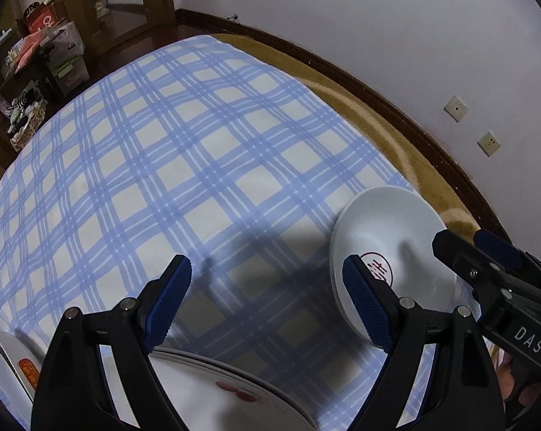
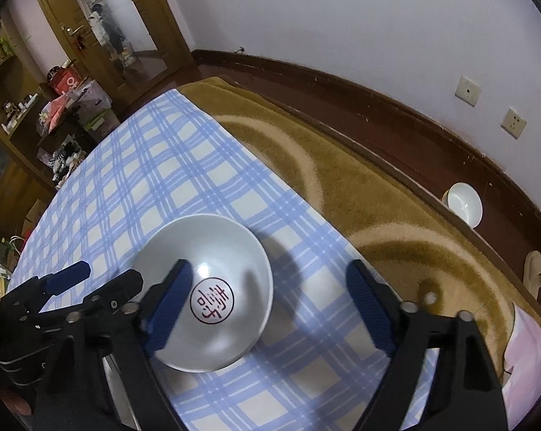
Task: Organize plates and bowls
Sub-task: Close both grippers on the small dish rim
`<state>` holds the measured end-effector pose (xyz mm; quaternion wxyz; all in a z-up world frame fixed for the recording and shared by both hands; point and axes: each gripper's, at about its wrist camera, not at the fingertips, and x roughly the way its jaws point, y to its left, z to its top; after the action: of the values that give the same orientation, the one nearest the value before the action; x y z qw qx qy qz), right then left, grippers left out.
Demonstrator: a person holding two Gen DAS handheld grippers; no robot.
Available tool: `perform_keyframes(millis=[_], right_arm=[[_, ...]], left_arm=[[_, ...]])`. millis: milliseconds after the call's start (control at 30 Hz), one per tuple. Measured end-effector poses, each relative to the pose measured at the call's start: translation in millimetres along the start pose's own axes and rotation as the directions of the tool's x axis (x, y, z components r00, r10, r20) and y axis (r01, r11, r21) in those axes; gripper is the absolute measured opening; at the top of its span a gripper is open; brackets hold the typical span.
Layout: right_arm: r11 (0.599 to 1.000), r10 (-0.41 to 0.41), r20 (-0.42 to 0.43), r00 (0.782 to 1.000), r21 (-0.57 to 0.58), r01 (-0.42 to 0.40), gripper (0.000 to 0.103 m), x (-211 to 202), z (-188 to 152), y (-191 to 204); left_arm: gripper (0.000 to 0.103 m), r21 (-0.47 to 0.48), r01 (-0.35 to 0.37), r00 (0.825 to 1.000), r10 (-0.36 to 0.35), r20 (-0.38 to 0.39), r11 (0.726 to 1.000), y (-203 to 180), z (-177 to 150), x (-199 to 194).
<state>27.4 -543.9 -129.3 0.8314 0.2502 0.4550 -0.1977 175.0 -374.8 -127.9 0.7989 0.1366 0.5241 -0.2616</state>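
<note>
A white bowl (image 2: 231,248) with a red round emblem inside sits on the blue-checked cloth (image 2: 144,179). My right gripper (image 2: 270,307) hangs open over it. One finger is above the bowl's inside, the other outside its right rim, and neither pad touches it. The same bowl (image 1: 396,222) shows at the right of the left wrist view, with the right gripper (image 1: 468,248) beside it. My left gripper (image 1: 267,301) is open above bare cloth. Just below it lies a white plate (image 1: 206,384) with red marks. Another white plate (image 1: 4,362) lies at the lower left.
A tan blanket (image 2: 342,179) borders the cloth on the right. A small white bowl (image 2: 464,204) stands on the dark wooden ledge by the wall. Cluttered shelves and boxes (image 2: 55,107) fill the far left. The left gripper (image 2: 101,278) is close beside the emblem bowl.
</note>
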Motion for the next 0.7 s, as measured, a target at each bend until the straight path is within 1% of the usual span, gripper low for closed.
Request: perform_keyframes(millis=[67,100,133,167,233,267,333,367,400,433,467,500,533,600,700], right_arm=[[1.0,0.019,-0.02,1.0,0.014,-0.018,0.08,4,-1,-3],[0.999,0.039,-0.034,0.999,0.027,-0.038,0.074,6,-2,-5],[0.998,0.047,-0.043,0.998,0.033,-0.046,0.066,8,-2,-6],[0.998,0.052,-0.05,0.997,0.036,-0.05,0.061,9,-4,-7],[0.997,0.072,-0.07,0.995,0.039,-0.07,0.04,15,-6,-7],[0.997,0.075,-0.08,0.994,0.041,-0.072,0.036,17,-7,-7],[0.997,0.072,-0.091,0.993,0.037,-0.068,0.023,22,-9,-6],[0.996,0.079,-0.093,0.993,0.041,-0.076,0.02,23,-9,-6],[0.994,0.099,-0.094,0.991,0.05,-0.095,0.015,25,-9,-7],[0.992,0.12,-0.093,0.988,0.059,-0.115,0.012,25,-9,-7],[0.991,0.123,-0.09,0.988,0.06,-0.118,0.012,25,-10,-7],[0.992,0.118,-0.084,0.99,0.055,-0.113,0.012,24,-10,-5],[0.992,0.115,-0.08,0.99,0.052,-0.111,0.011,23,-10,-4],[0.992,0.116,-0.068,0.991,0.052,-0.113,0.011,21,-9,-2],[0.993,0.11,-0.057,0.992,0.049,-0.107,0.01,17,-9,-1]], left_arm=[[0.084,0.006,-0.01,1.0,0.01,-0.005,1.0,-1,0,3],[0.079,0.009,-0.013,1.0,0.013,-0.007,1.0,-2,0,4],[0.076,0.011,-0.013,1.0,0.013,-0.017,1.0,-3,0,7],[0.074,0.011,-0.008,1.0,0.008,-0.029,1.0,-3,0,9],[0.068,0.011,0.002,0.999,-0.001,-0.038,1.0,-5,1,12],[0.066,0.011,0.004,0.999,-0.004,-0.042,1.0,-6,1,14],[0.059,0.011,0.006,0.999,-0.005,-0.048,1.0,-8,1,16],[0.055,0.01,0.011,0.999,-0.01,-0.053,1.0,-9,2,18],[0.047,0.006,0.028,0.998,-0.028,-0.059,1.0,-10,3,19],[0.037,0.001,0.048,0.997,-0.048,-0.065,0.999,-11,3,20],[0.032,-0.006,0.069,0.995,-0.07,-0.071,0.998,-12,3,20],[0.023,-0.009,0.087,0.993,-0.087,-0.077,0.996,-13,4,20],[0.016,-0.008,0.094,0.992,-0.094,-0.082,0.996,-15,4,20],[0.008,0.008,0.097,0.991,-0.096,-0.097,0.995,-20,4,19],[0.008,0.02,0.094,0.991,-0.092,-0.1,0.995,-22,2,14]])
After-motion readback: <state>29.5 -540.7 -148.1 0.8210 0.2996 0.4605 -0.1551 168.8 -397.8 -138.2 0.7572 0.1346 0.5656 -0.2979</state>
